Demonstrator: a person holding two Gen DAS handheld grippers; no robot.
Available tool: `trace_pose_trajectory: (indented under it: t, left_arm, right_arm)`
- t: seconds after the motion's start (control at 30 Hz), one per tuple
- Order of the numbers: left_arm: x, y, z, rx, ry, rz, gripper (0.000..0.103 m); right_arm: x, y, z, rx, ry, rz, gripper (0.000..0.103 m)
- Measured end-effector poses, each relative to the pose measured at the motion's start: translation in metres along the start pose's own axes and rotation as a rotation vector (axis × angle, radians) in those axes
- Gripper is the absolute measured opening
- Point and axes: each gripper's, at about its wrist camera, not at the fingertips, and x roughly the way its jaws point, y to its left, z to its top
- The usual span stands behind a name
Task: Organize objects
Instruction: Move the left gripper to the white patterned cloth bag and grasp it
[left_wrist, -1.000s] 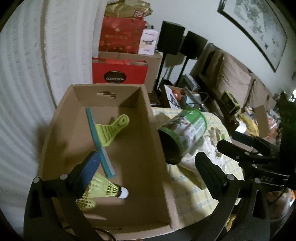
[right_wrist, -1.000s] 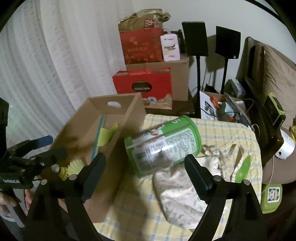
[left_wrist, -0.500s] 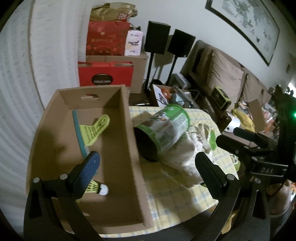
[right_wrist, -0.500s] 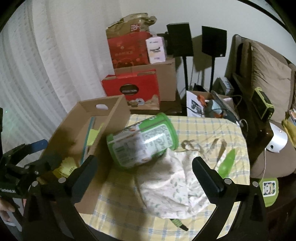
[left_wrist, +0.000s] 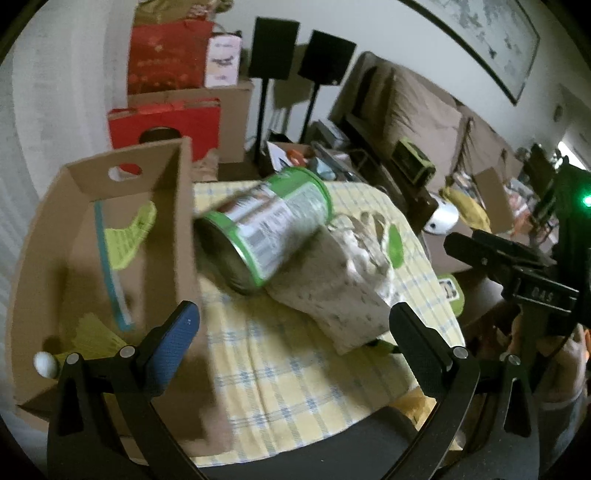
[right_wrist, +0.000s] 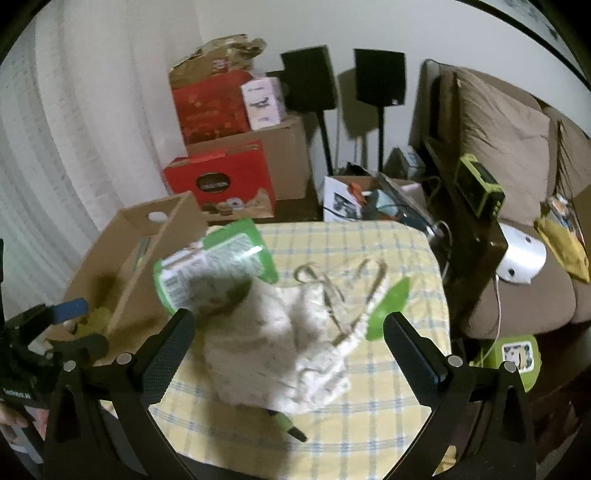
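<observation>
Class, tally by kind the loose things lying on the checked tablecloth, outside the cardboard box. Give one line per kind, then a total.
Green tin, on its side: 1
Speckled cloth bag: 1
Flat green plastic piece: 1
Pen, partly under the bag: 1
Total: 4

A home living room. A brown sofa (right_wrist: 517, 155) with big cushions lines the right wall under a framed picture (left_wrist: 476, 40). Two black speakers (right_wrist: 378, 75) on stands flank stacked cardboard and red gift boxes (right_wrist: 221, 181) beside a white curtain (right_wrist: 74, 129). A yellow checked cloth (right_wrist: 369, 398) covers the table.
</observation>
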Motion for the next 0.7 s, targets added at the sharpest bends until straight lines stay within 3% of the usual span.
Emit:
trace_pose_trajectory:
  t: [0.33, 0.7]
  left_arm:
    - [0.018, -0.016, -0.017, 0.009, 0.036, -0.052, 0.103]
    - [0.05, -0.034, -0.02, -0.012, 0.111, -0.098, 0.103]
  right_arm:
    - [0.005, -0.035, -0.035, 0.053, 0.033, -0.011, 0.102]
    - [0.011, -0.07, -0.042, 0.144, 0.035, -0.039, 0.102]
